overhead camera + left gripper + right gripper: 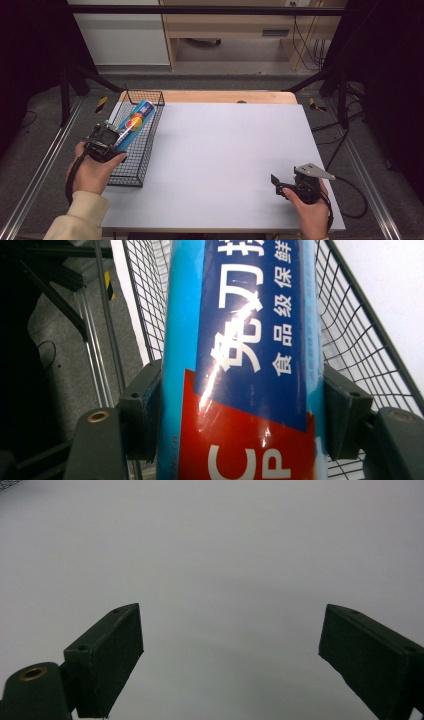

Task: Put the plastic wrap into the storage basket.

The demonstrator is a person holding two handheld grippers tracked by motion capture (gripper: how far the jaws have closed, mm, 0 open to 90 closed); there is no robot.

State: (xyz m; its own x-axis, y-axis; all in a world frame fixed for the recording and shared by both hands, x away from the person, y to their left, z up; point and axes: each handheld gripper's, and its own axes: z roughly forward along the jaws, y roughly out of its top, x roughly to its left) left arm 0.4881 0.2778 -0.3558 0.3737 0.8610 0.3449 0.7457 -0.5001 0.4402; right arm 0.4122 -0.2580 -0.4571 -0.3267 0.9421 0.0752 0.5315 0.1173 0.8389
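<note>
In the high view the left gripper [116,136] is clamped on a long blue box [134,123] of what looks like cling film, holding it tilted above the wire basket [150,145] at the left edge of the grey table [230,165]; the box's far end points toward the basket's far corner and its near end sits between the jaws. As I judge it, the pick-up is done and the box is partway to or from the basket; I cannot tell which, and the box has not yet been set down anywhere. The right gripper [278,184] rests low at the table's near right, well apart from the box, its jaws apart and nothing between them. In the left gripper view the two black jaws press on both sides of the blue box [245,360], with the basket mesh [360,340] behind it; white Chinese characters run along a dark blue panel, among them "免刀" and smaller "食品级保鲜", and a red panel lower down carries large white Latin letters, "C" and "P", cut off by the edge. In the right gripper view the right gripper [230,645] hangs open over bare table [225,545], with a corner of mesh at the top left
</note>
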